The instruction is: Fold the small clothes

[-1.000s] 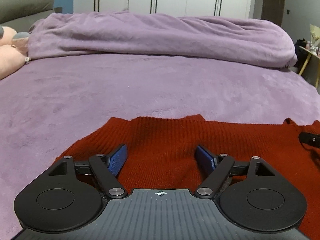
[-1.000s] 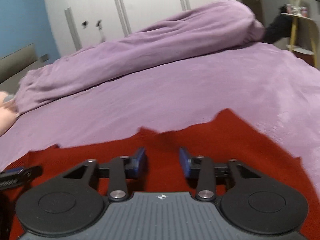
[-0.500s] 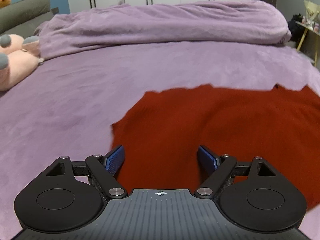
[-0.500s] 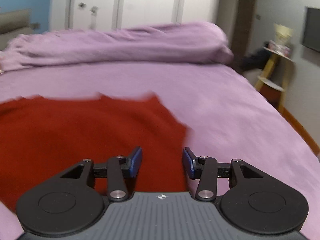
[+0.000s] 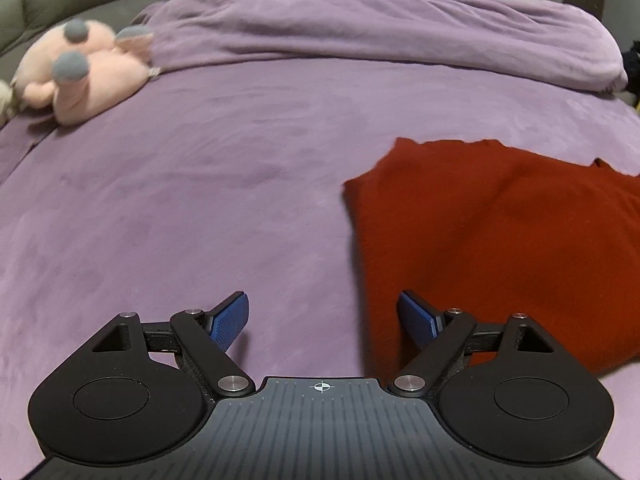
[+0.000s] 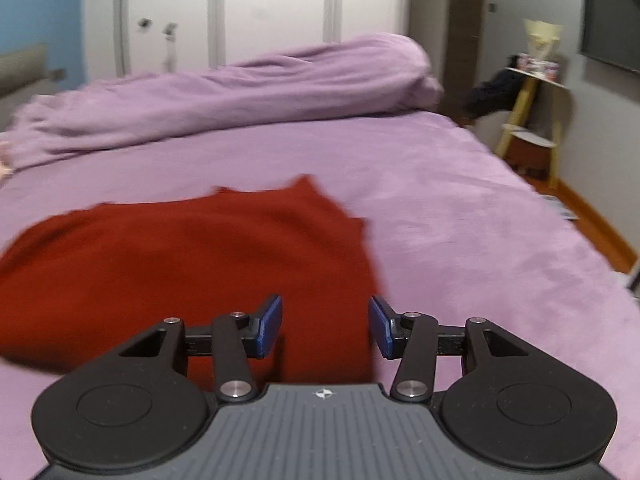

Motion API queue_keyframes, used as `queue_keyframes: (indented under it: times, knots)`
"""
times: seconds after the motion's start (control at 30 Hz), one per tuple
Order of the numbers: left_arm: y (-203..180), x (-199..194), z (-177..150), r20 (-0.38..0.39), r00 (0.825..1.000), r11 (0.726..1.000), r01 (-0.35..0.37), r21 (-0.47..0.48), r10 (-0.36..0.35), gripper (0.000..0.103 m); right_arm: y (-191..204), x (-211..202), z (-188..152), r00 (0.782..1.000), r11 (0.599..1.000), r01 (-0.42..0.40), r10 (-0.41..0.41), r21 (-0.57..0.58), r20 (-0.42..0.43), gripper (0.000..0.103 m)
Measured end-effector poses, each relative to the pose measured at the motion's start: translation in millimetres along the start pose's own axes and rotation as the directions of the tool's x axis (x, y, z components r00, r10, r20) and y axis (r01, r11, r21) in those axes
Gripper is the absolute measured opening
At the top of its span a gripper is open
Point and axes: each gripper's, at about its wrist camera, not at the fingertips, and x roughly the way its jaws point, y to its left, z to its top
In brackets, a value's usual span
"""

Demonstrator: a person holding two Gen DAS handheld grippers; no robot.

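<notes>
Both open hand-held grippers, left (image 5: 323, 322) and right (image 6: 325, 326), have backed off the red sweater (image 5: 500, 240).

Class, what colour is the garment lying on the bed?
The garment is plain dark red, with no pattern that shows; the left wrist view shows it best.

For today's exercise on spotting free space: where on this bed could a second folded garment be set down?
Free: the bedspread between the soft toy and the red sweater, and the strip right of the sweater toward the bed edge. Crowded: the far side, under the bunched duvet.
</notes>
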Motion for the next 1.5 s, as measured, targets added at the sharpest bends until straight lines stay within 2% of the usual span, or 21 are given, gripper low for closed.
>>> queue_keyframes:
  times: [0.13,0.17,0.23,0.3,0.37,0.5,0.57,0.63,0.7,0.77,0.8,0.83,0.9,1.0,1.03,1.1,1.17,1.3,1.33,1.43,1.5]
  knots:
    - [19,-3,-5,-0.042,0.998,0.999,-0.038,-0.031,0.037,0.083,34,-12,-6,0.997,0.996,-0.07,0.07,-0.056,0.013,0.047]
    - [24,-3,-6,-0.052,0.999,0.999,-0.01,-0.047,0.007,0.082,41,-11,-6,0.996,0.995,-0.083,0.084,-0.061,0.007,0.047]
    - [35,-3,-9,-0.066,0.987,0.98,0.136,-0.144,-0.147,0.081,56,-7,-7,0.994,0.991,-0.114,0.113,-0.07,-0.014,0.047]
    - [50,2,-13,-0.054,0.95,0.91,0.278,-0.307,-0.309,0.081,69,-4,-8,0.99,0.987,-0.137,0.135,-0.079,-0.029,0.047]
    - [63,13,-16,-0.028,0.912,0.822,0.354,-0.446,-0.409,0.081,86,-2,-9,0.986,0.98,-0.167,0.164,-0.105,-0.036,0.047]
    - [77,25,-19,0.022,0.88,0.714,0.399,-0.576,-0.474,0.078,114,-2,-11,0.978,0.968,-0.207,0.202,-0.143,-0.047,0.047]
    - [80,26,-19,0.052,0.854,0.671,0.442,-0.596,-0.517,0.078,121,0,-11,0.974,0.962,-0.226,0.221,-0.151,-0.054,0.047]
    - [78,28,-17,0.055,0.84,0.66,0.463,-0.591,-0.539,0.082,126,4,-13,0.973,0.96,-0.231,0.224,-0.158,-0.063,0.047]
    - [74,31,-15,0.018,0.831,0.67,0.461,-0.582,-0.556,0.081,127,8,-14,0.97,0.959,-0.239,0.229,-0.156,-0.075,0.047]
    - [71,29,-10,0.045,0.811,0.651,0.5,-0.571,-0.583,0.082,128,8,-13,0.969,0.958,-0.244,0.235,-0.15,-0.073,0.047]
    - [71,28,-8,0.072,0.81,0.649,0.516,-0.56,-0.582,0.085,128,7,-13,0.969,0.959,-0.244,0.235,-0.148,-0.074,0.047]
    - [69,29,-6,0.065,0.824,0.669,0.501,-0.549,-0.563,0.085,128,7,-12,0.969,0.958,-0.245,0.236,-0.148,-0.072,0.047]
    - [64,40,-5,0.011,0.835,0.693,0.464,-0.553,-0.55,0.082,128,9,-12,0.968,0.957,-0.249,0.24,-0.151,-0.074,0.047]
    - [60,54,-6,-0.002,0.818,0.674,0.473,-0.567,-0.576,0.075,129,11,-13,0.968,0.956,-0.249,0.24,-0.153,-0.073,0.041]
    - [60,57,-5,0.004,0.808,0.662,0.485,-0.571,-0.589,0.068,130,11,-13,0.967,0.956,-0.252,0.244,-0.15,-0.07,0.039]
    - [63,64,-5,0.014,0.793,0.628,0.492,-0.603,-0.609,0.052,133,11,-13,0.968,0.957,-0.249,0.242,-0.151,-0.063,0.033]
    - [63,78,-8,0.02,0.774,0.583,0.493,-0.645,-0.632,0.046,138,13,-13,0.969,0.956,-0.248,0.241,-0.156,-0.062,0.029]
    - [64,94,-10,0.053,0.755,0.52,0.499,-0.694,-0.654,0.02,147,18,-13,0.97,0.954,-0.244,0.237,-0.173,-0.057,0.025]
    - [65,94,-11,0.064,0.752,0.508,0.503,-0.7,-0.656,0.018,149,20,-13,0.97,0.953,-0.243,0.235,-0.182,-0.064,0.025]
    - [65,85,-11,0.084,0.76,0.527,0.521,-0.672,-0.645,0.017,149,24,-13,0.969,0.95,-0.243,0.23,-0.199,-0.084,0.025]
    - [65,79,-11,0.092,0.764,0.537,0.528,-0.658,-0.639,0.017,145,19,-11,0.971,0.954,-0.241,0.234,-0.178,-0.055,0.025]
